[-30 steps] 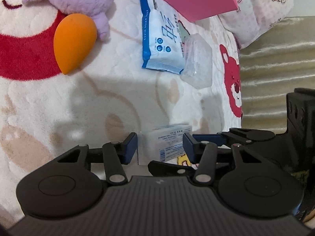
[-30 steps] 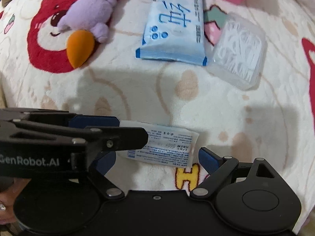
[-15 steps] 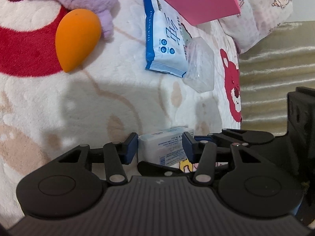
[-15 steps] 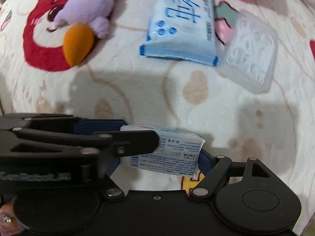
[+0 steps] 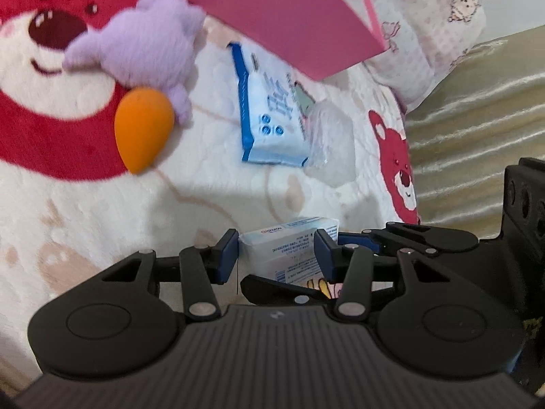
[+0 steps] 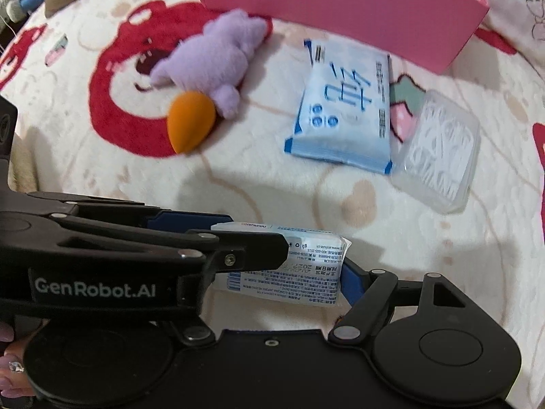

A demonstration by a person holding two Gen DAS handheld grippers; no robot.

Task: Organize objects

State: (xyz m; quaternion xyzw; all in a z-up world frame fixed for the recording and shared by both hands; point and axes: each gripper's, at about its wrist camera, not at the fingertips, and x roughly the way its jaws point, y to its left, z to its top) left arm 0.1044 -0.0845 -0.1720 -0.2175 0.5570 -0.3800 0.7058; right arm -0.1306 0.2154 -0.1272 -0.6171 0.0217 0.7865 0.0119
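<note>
A small white tissue pack (image 5: 282,238) hangs just above the bear-print blanket (image 5: 102,225). My left gripper (image 5: 277,254) is shut on its long sides with the blue pads. My right gripper (image 6: 282,279) reaches in from above. Its jaws are closing over the pack's (image 6: 299,266) ends. One blue pad lies against the right end. The other pad is hidden behind my left gripper (image 6: 235,235), which crosses the right wrist view from the left.
Farther back lie a purple plush (image 6: 214,61), an orange egg-shaped sponge (image 6: 190,119), a blue wipes pack (image 6: 344,119) and a clear plastic box (image 6: 442,156). A pink box (image 6: 340,3) stands behind them. A beige ribbed cover (image 5: 477,119) borders the blanket on the right.
Both grippers rose with the small pack, lifting it off the blanket. The right gripper's jaws narrowed from wide onto the pack's ends. More of the pink box came into view.
</note>
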